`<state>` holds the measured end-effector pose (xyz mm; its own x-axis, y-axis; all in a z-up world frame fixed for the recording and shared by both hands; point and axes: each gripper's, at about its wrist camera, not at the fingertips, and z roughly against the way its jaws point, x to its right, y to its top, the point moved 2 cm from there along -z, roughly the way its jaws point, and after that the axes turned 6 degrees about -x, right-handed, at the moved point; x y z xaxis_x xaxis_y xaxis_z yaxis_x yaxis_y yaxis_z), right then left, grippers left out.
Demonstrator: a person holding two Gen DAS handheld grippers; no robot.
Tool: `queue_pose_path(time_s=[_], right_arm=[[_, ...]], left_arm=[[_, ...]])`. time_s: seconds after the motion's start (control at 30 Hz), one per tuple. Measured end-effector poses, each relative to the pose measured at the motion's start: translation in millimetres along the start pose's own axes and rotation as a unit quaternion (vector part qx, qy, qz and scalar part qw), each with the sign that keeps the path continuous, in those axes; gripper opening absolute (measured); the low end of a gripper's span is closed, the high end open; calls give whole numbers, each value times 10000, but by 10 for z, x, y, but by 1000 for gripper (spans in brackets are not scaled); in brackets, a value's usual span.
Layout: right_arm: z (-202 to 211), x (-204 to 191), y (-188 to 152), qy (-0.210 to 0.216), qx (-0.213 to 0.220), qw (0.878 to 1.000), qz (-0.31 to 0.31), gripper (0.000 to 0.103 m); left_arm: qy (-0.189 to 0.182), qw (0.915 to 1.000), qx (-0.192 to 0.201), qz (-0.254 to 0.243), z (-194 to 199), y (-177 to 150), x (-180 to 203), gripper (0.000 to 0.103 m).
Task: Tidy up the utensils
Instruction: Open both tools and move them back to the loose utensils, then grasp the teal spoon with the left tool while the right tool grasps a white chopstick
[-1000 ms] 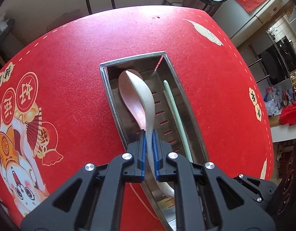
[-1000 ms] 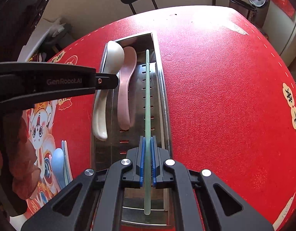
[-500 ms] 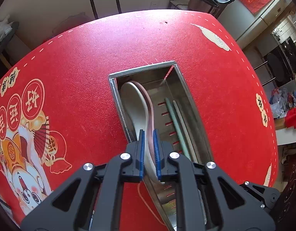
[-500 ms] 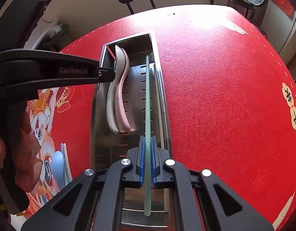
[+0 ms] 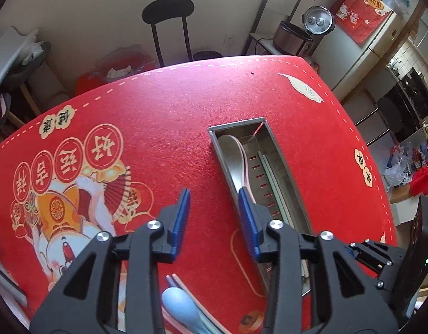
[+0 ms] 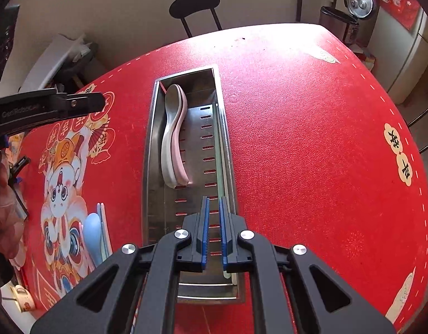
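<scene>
A steel utensil tray lies on the red table. In it a white spoon rests beside a pink spoon, and green chopsticks lie along its right wall. My left gripper is open and empty, above the table left of the tray. My right gripper is slightly open and empty, above the tray's near end. A blue spoon and pastel chopsticks lie on the table to the left.
The red cloth carries a lion print at the left. A black chair stands beyond the far edge. A pressure cooker and fridge stand at the back right. A tape roll sits at the near left corner.
My left gripper let go of the white spoon, which now lies in the tray, and pulled back left and up. My right gripper released the green chopstick, now lying by the right wall.
</scene>
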<state>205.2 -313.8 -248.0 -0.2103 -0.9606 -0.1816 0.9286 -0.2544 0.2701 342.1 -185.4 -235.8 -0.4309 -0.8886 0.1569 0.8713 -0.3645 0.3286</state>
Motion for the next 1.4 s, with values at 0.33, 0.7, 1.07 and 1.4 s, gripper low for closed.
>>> queue_pose_path(time_s=[0.33, 0.7, 1.07, 1.4], right_arm=[[239, -267, -422, 261, 310, 9981, 466, 53], [103, -625, -1042, 469, 48, 9937, 1013, 71], [-140, -968, -1294, 297, -542, 9815, 1813, 42], [-313, -1116, -1357, 253, -861, 9738, 2090, 23]], left_arm=[[-25, 9973, 690, 249, 726, -907, -560, 94], [181, 9918, 1009, 759, 843, -2169, -910, 97], [12, 9846, 1033, 1414, 679, -2841, -1170, 97], [-39, 9877, 886, 1287, 572, -2898, -1123, 97]])
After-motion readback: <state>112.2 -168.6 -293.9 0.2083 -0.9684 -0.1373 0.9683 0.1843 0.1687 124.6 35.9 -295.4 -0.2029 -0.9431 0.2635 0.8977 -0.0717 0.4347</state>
